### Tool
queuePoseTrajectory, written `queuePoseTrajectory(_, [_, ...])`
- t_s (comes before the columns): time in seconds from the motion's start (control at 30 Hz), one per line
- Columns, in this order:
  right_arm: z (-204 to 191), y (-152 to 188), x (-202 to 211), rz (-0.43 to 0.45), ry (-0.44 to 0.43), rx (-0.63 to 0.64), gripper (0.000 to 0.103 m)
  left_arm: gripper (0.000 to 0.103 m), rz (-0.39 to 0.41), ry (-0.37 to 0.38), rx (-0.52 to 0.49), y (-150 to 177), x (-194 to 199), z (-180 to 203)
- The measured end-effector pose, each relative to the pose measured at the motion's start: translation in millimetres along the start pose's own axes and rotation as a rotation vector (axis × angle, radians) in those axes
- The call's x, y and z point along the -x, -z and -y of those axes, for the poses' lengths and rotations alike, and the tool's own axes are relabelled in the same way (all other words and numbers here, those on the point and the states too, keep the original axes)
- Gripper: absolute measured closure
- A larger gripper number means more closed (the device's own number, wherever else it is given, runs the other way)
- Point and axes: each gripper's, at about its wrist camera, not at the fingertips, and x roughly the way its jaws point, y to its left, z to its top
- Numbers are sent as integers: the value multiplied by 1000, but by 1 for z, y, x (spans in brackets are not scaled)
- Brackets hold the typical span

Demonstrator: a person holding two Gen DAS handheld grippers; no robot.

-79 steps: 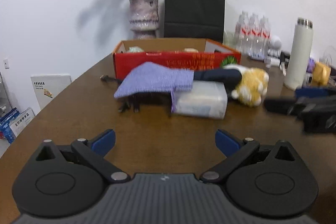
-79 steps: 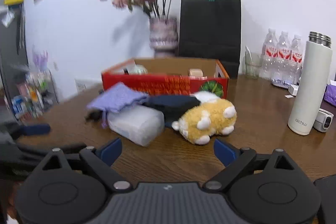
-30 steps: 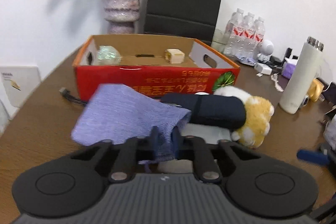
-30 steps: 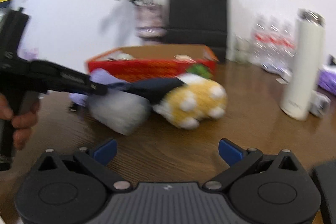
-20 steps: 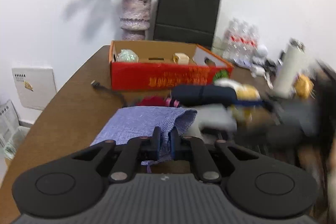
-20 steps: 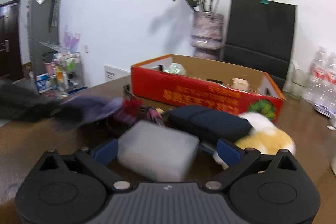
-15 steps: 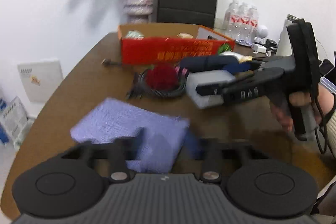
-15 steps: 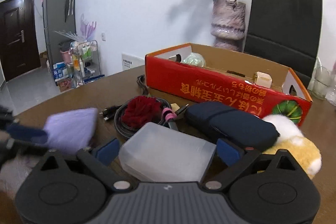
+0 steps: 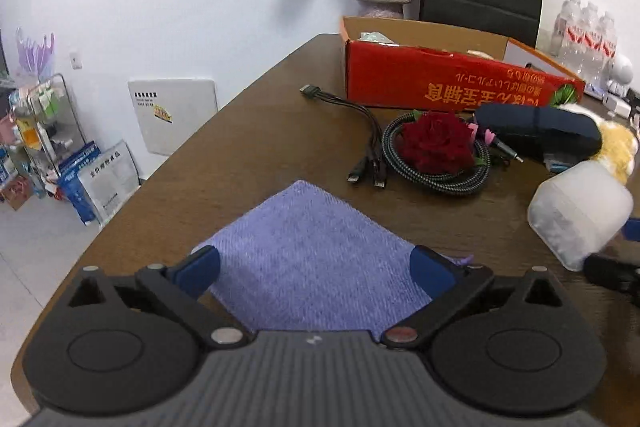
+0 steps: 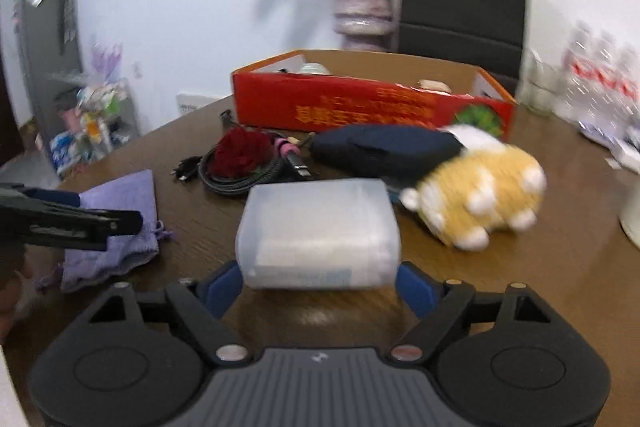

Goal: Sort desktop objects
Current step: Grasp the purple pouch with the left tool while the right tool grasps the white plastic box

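Left gripper point(image 9: 316, 263) spread apart over flat purple woven cloth pouch point(image 9: 316, 247). Right gripper point(image 10: 318, 285) jaws flank frosted translucent plastic box point(image 10: 318, 233), seemingly touching; grip unclear, blurred.
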Motion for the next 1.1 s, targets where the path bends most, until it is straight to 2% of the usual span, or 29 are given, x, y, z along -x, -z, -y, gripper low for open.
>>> queuePoseTrajectory(0.1, [1,-2,9,40,-4,-37,14,0,-10,26,2,1,1,1])
queuePoseTrajectory(0.17, [-4,-7,7,63,7,-18,13,2,-2,105,-66,4,6,10])
queuePoseTrajectory(0.23, [-13,-12,-1,67,24,21,13,13,16,148,-105,7,11,18])
queuePoseTrajectory(0.27, [-16,-14,-6,66,37,36,13,16,10,164,-116,8,15,20])
queuePoseTrajectory(0.33, [-19,-19,-13,57,43,52,17,30,4,194,-143,10,23,24])
queuePoseTrajectory(0.4, [-19,-21,-18,39,31,39,21,39,11,209,-156,13,28,26])
queuePoseTrajectory(0.43, [-18,-21,-18,37,22,26,21,52,18,223,-164,14,31,28])
queuePoseTrajectory(0.47, [-18,-20,-19,37,20,17,21,60,23,244,-177,15,34,30])
queuePoseTrajectory(0.53, [-19,-18,-18,33,23,24,22,87,20,270,-198,15,38,35])
queuePoseTrajectory(0.57, [-19,-17,-17,28,21,22,22,88,13,284,-195,14,40,36])
queuePoseTrajectory(0.6, [-18,-16,-14,24,25,16,22,82,23,293,-178,12,40,36])
queuePoseTrajectory(0.63, [-18,-14,-11,18,32,15,22,63,67,291,-147,10,47,31])
queuePoseTrajectory(0.67, [-16,-12,-7,15,33,12,22,51,101,272,-128,9,53,25])
queuePoseTrajectory(0.73, [-12,-4,2,19,36,10,22,13,126,259,-136,5,58,17])
queuePoseTrajectory(0.77, [-10,-1,7,22,41,4,22,5,121,255,-128,4,56,13])
queuePoseTrajectory(0.83, [-7,4,14,26,51,-4,22,1,73,254,-121,3,50,14])
queuePoseTrajectory(0.9, [-6,7,19,30,53,-11,22,0,2,264,-159,9,42,26])
queuePoseTrajectory(0.97, [-5,10,23,35,48,-10,22,0,-28,218,-198,15,33,38])
queuePoseTrajectory(1.0, [-5,11,25,47,46,-9,21,0,-4,207,-179,18,31,40])
queuePoseTrajectory(1.1, [-9,11,31,73,60,15,20,0,-19,190,-133,20,26,43])
